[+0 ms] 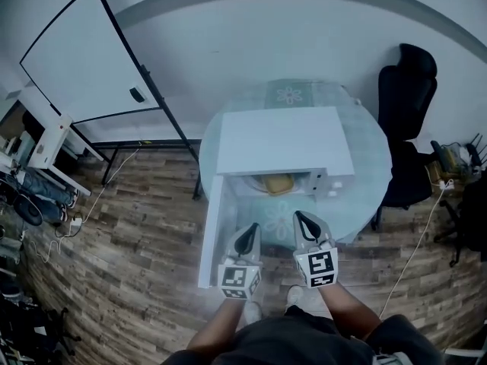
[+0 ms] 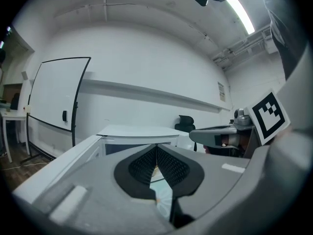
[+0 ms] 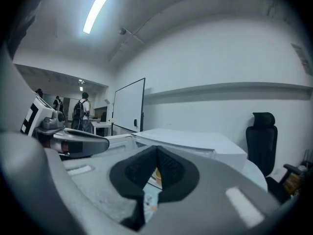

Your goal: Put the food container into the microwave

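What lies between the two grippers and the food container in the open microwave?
Only a bare stretch of table, in the head view: the left gripper and right gripper face the food container across it.

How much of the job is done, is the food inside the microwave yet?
Nearly done. The yellow food container sits inside the microwave. Nothing is in hand: the left gripper and the right gripper are both shut and empty, in front of the opening. Probably left: the door stands open at the left and may need closing.
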